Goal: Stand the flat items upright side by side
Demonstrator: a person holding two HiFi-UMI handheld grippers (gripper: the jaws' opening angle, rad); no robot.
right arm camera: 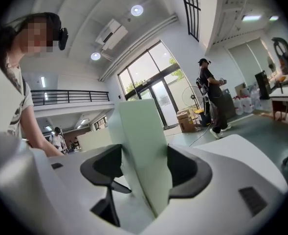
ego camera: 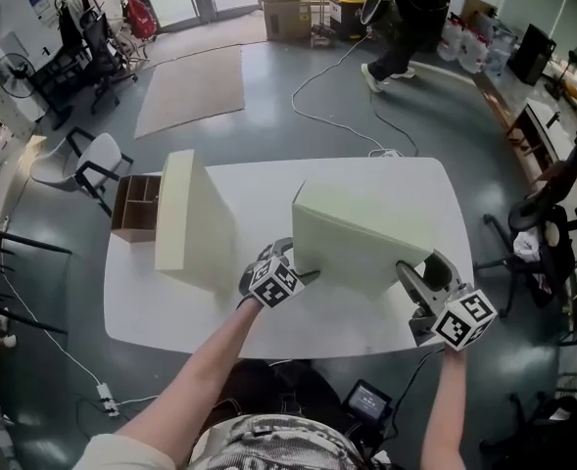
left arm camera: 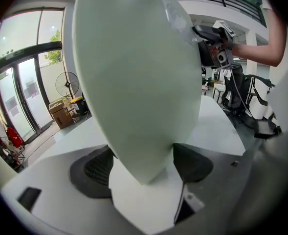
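Two thick pale green foam slabs are on the white table (ego camera: 268, 323). One slab (ego camera: 192, 221) stands upright on its edge at the left, untouched. The other slab (ego camera: 366, 231) is tilted up off the table at the centre right, held from both ends. My left gripper (ego camera: 286, 262) is shut on its near left corner; in the left gripper view the slab (left arm camera: 134, 72) fills the frame and its corner sits pinched in the left gripper (left arm camera: 144, 164). My right gripper (ego camera: 417, 278) grips the slab's near right edge; in the right gripper view the slab (right arm camera: 141, 141) stands between the right gripper's (right arm camera: 144, 169) pads.
A brown wooden box (ego camera: 135, 207) with compartments sits at the table's far left corner, behind the standing slab. Office chairs (ego camera: 82, 164) stand on the floor to the left and right (ego camera: 552, 223). A person (ego camera: 406, 18) walks at the far side of the room.
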